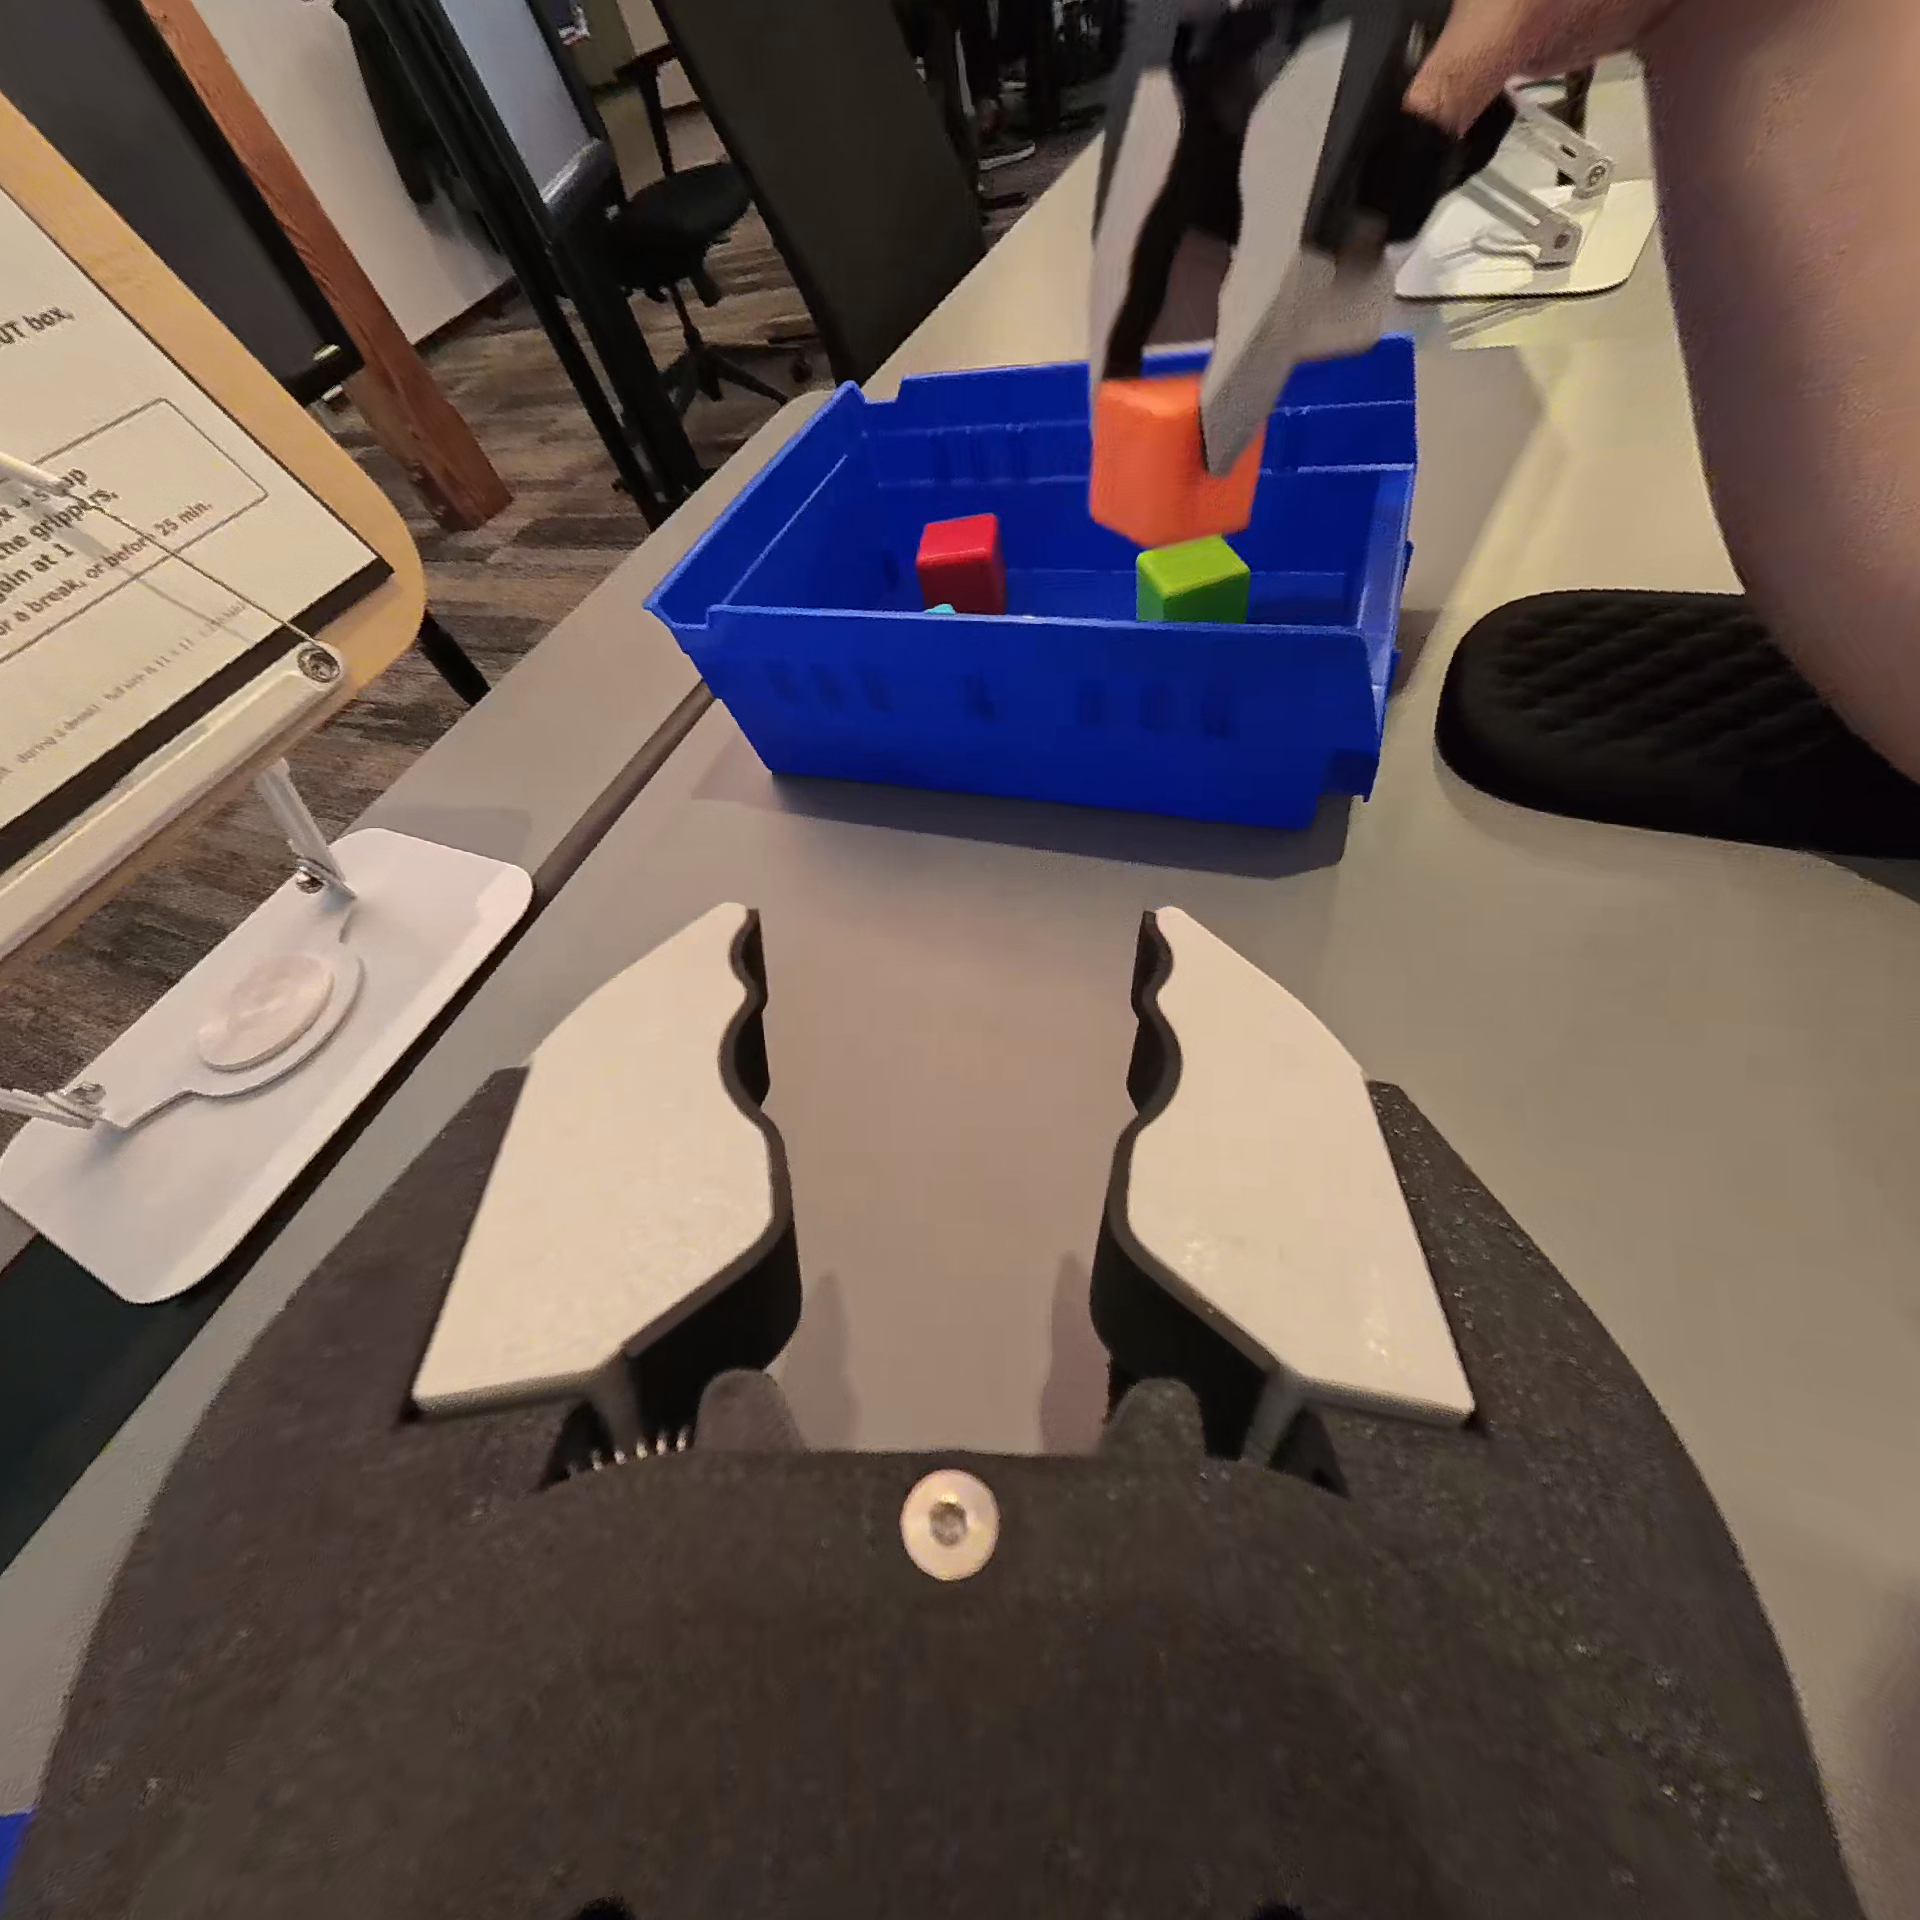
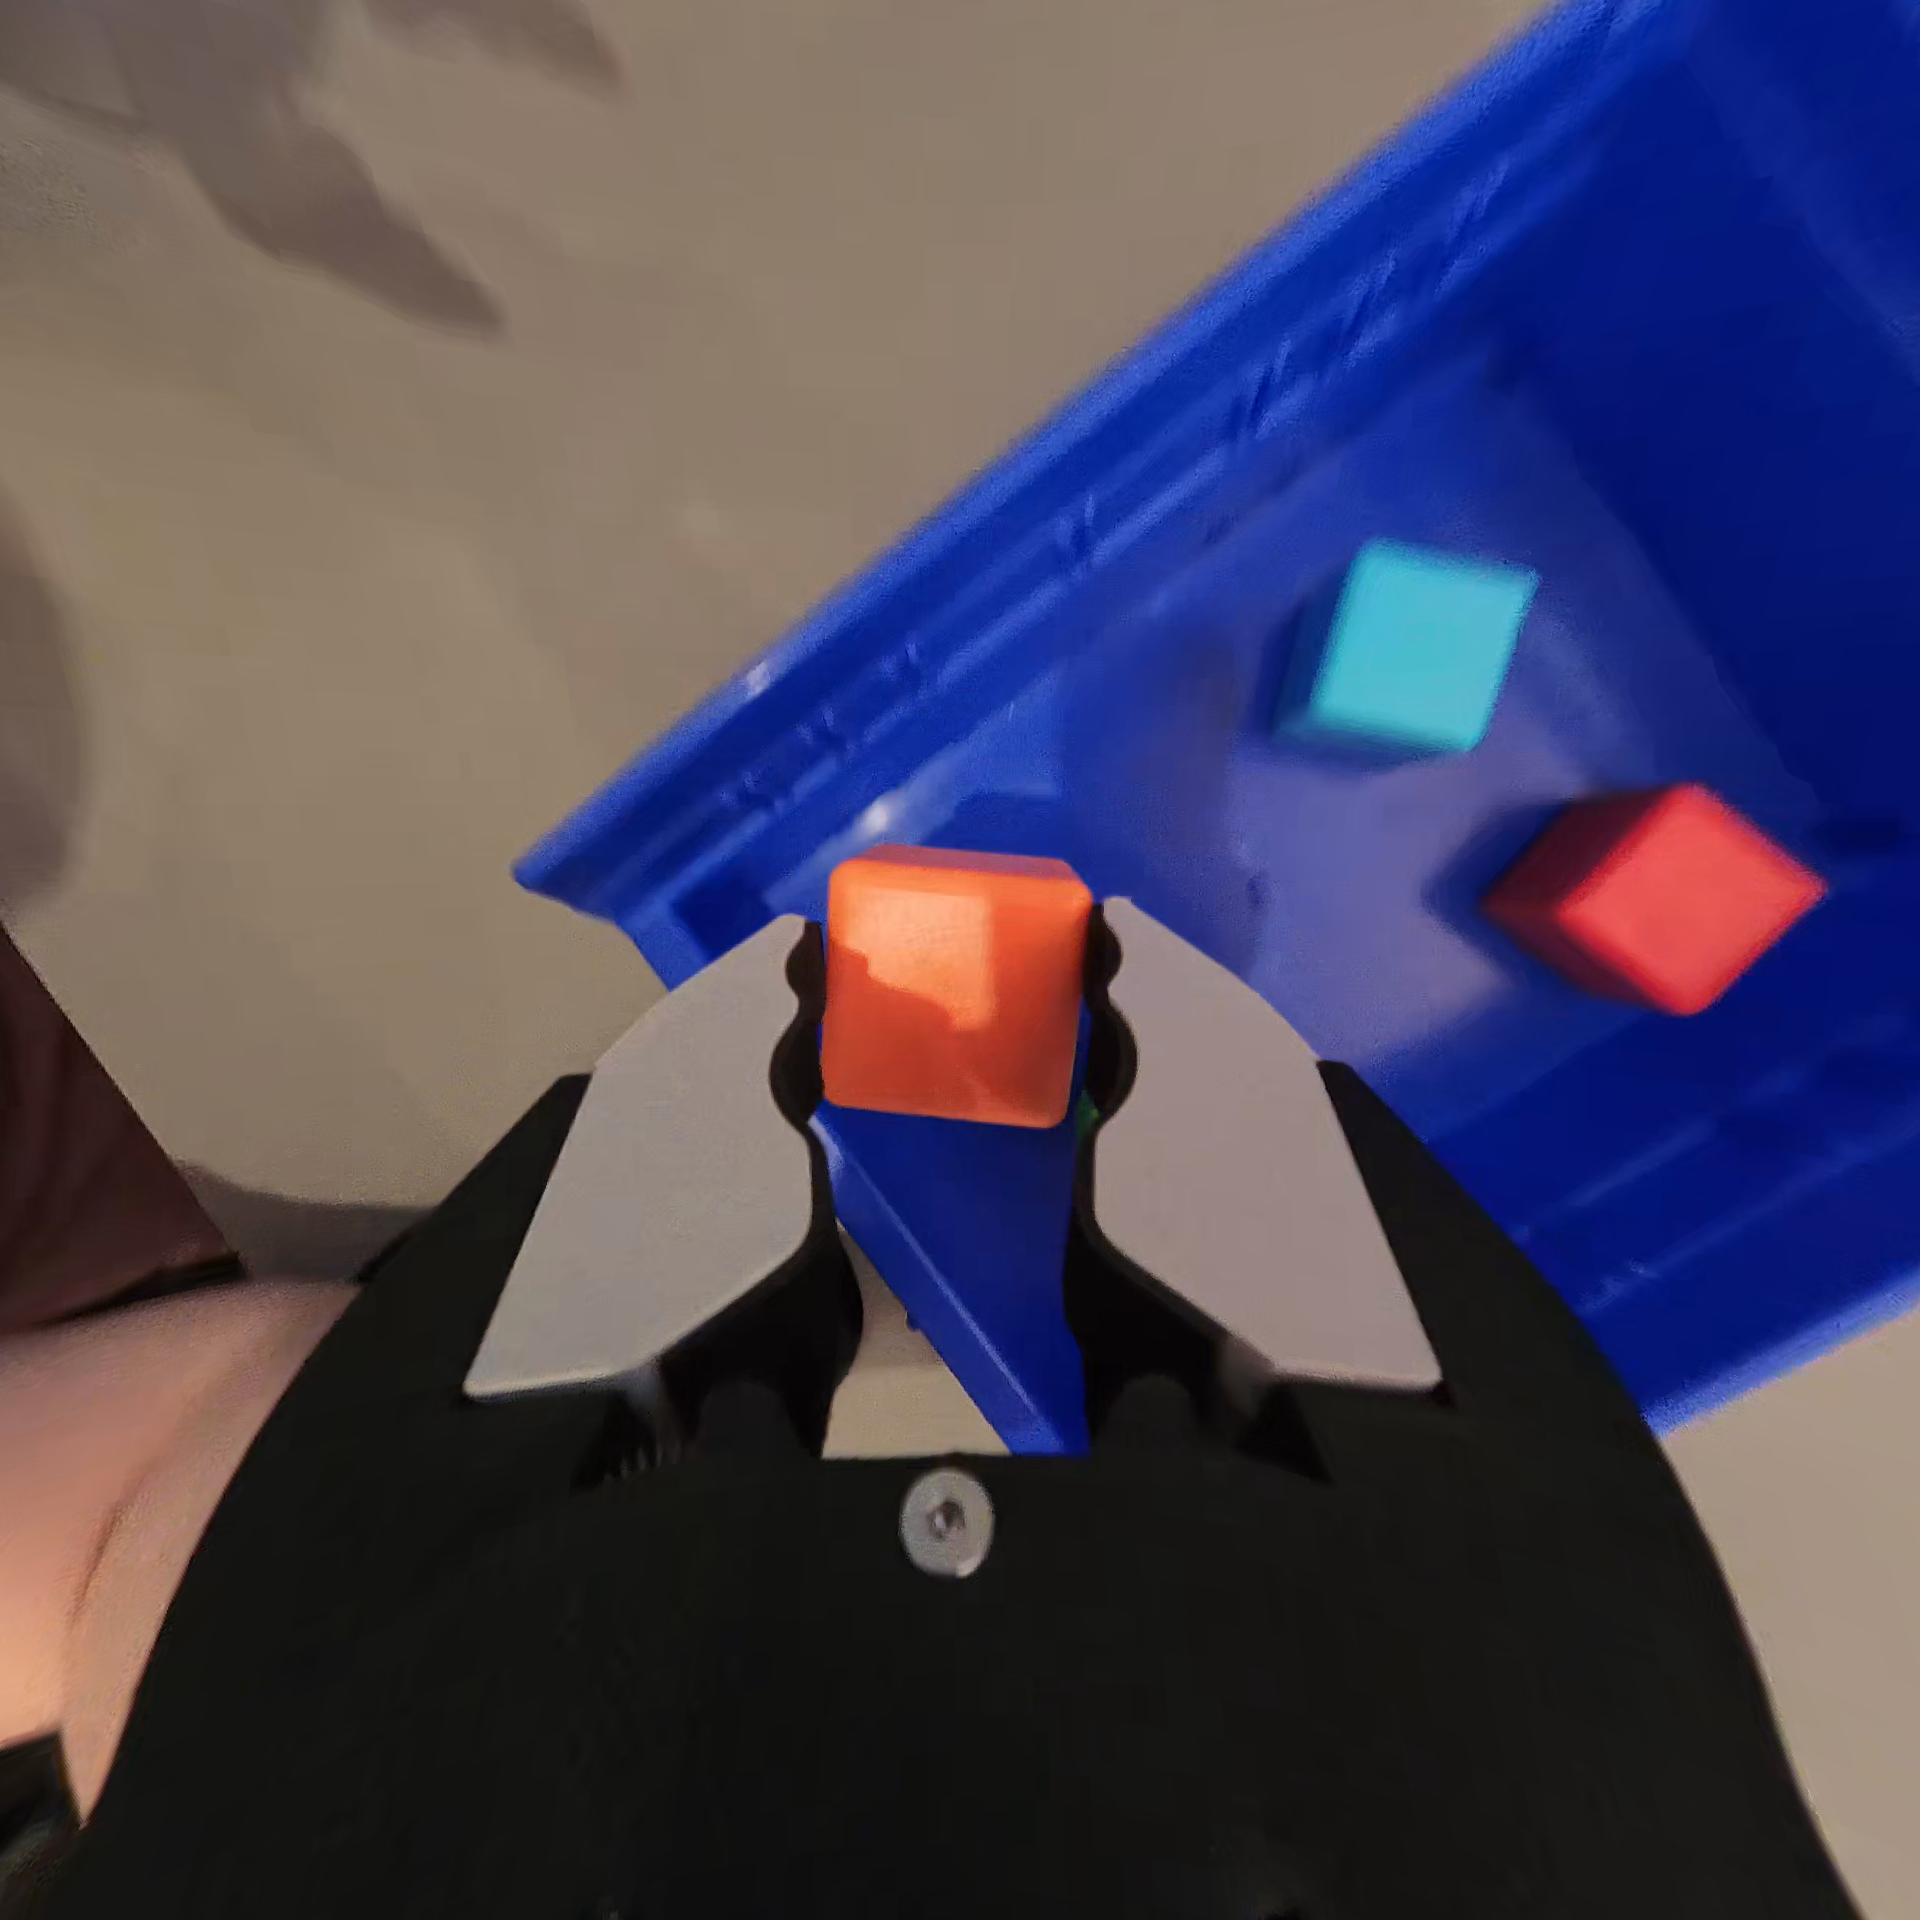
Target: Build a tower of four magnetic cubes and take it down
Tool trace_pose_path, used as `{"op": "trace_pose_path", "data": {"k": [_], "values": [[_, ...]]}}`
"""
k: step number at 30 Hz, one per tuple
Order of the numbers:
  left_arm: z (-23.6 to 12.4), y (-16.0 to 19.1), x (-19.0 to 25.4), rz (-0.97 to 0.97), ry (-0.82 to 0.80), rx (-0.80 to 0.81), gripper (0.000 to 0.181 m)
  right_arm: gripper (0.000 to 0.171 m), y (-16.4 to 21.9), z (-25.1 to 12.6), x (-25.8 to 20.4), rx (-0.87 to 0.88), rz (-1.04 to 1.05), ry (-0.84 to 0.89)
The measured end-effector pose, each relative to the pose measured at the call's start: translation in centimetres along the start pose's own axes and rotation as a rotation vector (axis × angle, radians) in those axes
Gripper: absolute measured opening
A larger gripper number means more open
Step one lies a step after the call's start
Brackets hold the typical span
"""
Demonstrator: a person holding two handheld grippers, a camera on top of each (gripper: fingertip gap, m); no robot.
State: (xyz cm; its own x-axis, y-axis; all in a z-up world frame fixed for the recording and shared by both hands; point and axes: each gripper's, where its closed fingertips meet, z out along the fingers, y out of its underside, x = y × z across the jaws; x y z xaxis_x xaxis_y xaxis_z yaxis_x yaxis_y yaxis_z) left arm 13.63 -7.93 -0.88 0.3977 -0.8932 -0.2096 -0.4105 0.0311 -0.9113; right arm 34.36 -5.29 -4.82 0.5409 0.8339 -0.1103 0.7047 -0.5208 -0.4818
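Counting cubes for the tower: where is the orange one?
The orange cube hangs above the blue bin, clamped in the right gripper, just over the green cube.

Left wrist view, 9 to 10 o'clock: a white printed paper sheet with a black border (image 1: 135, 520) is the only bearer of writing. It lies on a tilted, round-cornered tan wooden board (image 1: 400, 582) carried by a white metal stand (image 1: 312, 1049). The sheet shows several lines of bold black print, some inside a thin rounded outline, and one line of fine print along its lower edge. The frame's left edge cuts every line short. The blue plastic bin (image 1: 1039, 717) and the orange cube (image 1: 1153, 468) at 12 o'clock show no lettering.
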Motion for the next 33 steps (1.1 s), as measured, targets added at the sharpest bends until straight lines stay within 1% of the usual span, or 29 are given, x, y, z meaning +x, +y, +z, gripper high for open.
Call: {"op": "trace_pose_path", "data": {"k": [1,3,7,10,13,16,18,20,22,25,27,28,29,31,32,33], "values": [[0.0,0.0,0.0,0.002,0.004,-0.003,0.067,0.050,1.4,1.1,0.1,-0.065,0.007,-0.031],[0.0,0.0,0.2,0.010,0.017,-0.007,0.067,0.050,2.7,3.1,0.1,-0.166,0.010,-0.079],[0.1,0.5,0.1,0.021,0.011,-0.021,0.066,0.050,2.8,5.9,-0.4,-0.246,-0.068,-0.127],[0.3,0.9,-0.1,0.009,0.014,-0.028,0.066,0.050,3.1,7.1,-0.2,-0.302,-0.102,-0.108],[0.4,1.1,-0.3,0.010,0.008,-0.034,0.066,0.049,3.3,8.0,0.3,-0.326,-0.092,-0.095],[0.3,1.2,-0.4,0.005,0.008,-0.035,0.065,0.049,3.3,8.0,0.7,-0.335,-0.058,-0.072],[0.1,1.0,-0.6,0.005,0.001,-0.031,0.067,0.052,3.0,7.4,0.7,-0.314,-0.039,-0.051],[-0.3,0.7,-0.9,0.010,-0.012,-0.027,0.068,0.052,2.6,6.0,1.1,-0.269,-0.039,-0.008],[-1.2,0.2,-1.6,0.028,-0.035,-0.030,0.069,0.051,1.9,3.5,2.1,-0.170,-0.034,0.081],[-4.4,-0.7,-4.9,0.063,-0.171,-0.072,0.070,0.052,1.0,-2.0,5.6,0.074,0.065,0.275],[-7.9,-0.8,-8.3,0.041,-0.308,-0.126,0.074,0.050,2.2,-6.0,9.8,0.208,0.261,0.464],[-10.0,-0.3,-10.1,0.014,-0.377,-0.173,0.076,0.050,3.4,-7.2,11.5,0.248,0.378,0.515],[-12.3,0.7,-11.7,-0.023,-0.441,-0.238,0.080,0.050,4.5,-7.6,12.7,0.276,0.481,0.527],[-17.2,3.5,-14.6,-0.118,-0.569,-0.380,0.086,0.051,6.2,-6.7,13.9,0.285,0.602,0.476],[-19.7,5.0,-16.0,-0.159,-0.640,-0.430,0.087,0.051,7.0,-5.8,14.4,0.266,0.644,0.459],[-22.0,6.1,-17.2,-0.198,-0.699,-0.445,0.086,0.051,7.8,-5.0,14.9,0.228,0.685,0.456]]}}
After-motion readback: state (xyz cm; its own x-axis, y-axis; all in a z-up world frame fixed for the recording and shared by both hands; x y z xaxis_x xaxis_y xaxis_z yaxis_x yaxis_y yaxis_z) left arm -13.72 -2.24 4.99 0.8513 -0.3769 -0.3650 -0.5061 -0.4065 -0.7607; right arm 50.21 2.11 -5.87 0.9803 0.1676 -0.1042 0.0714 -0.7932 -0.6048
